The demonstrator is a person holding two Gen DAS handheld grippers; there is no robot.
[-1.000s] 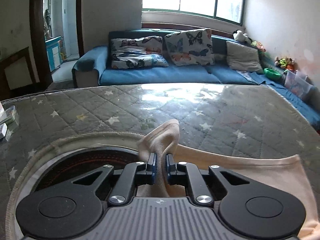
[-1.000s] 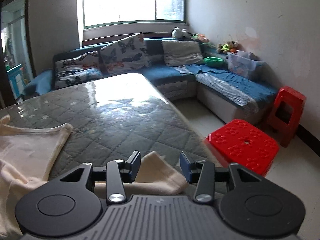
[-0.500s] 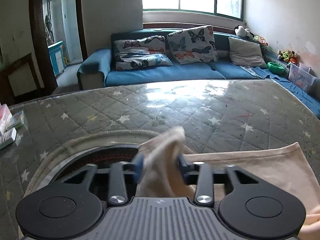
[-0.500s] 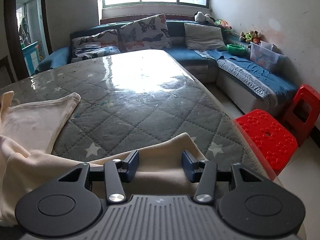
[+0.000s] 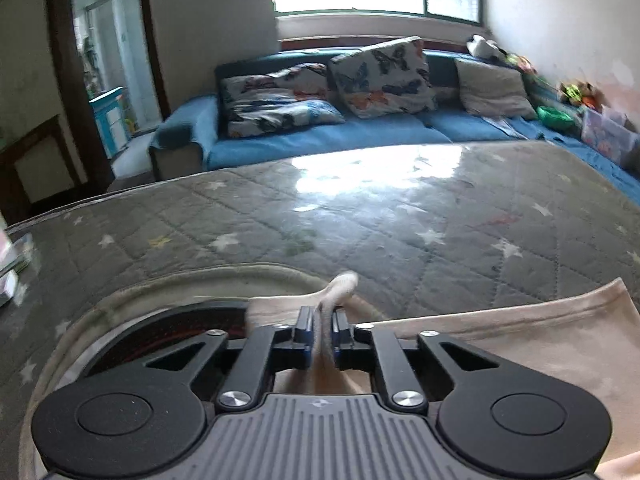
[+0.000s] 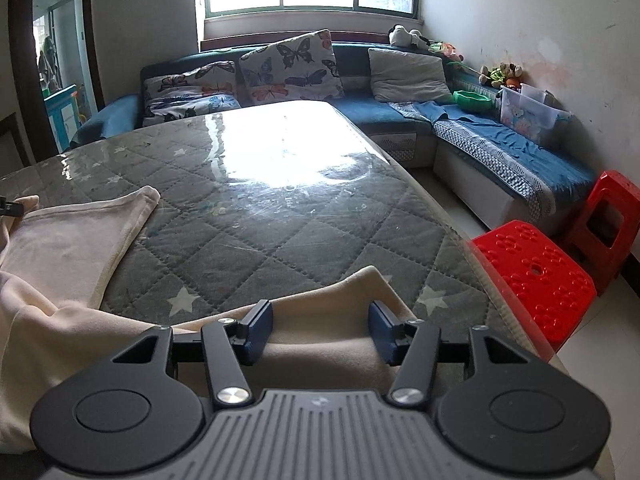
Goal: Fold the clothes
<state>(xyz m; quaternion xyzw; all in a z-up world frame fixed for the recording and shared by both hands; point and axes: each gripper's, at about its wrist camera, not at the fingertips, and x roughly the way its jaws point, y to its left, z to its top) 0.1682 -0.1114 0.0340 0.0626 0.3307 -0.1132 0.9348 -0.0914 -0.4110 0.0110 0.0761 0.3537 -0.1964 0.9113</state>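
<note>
Up close in the left wrist view, our left tool (image 5: 322, 330) is clamped on a bunched ridge of the cream garment (image 5: 500, 344), which lies on the quilted surface (image 5: 360, 220). If that pinch is thin, the fabric could slip out as we lift.

From the right wrist view, our right tool (image 6: 320, 330) stands apart, jaws opening, over the garment's near edge (image 6: 328, 344) without pressing it. Closing too shallow could miss the hem and skew the fold.
</note>
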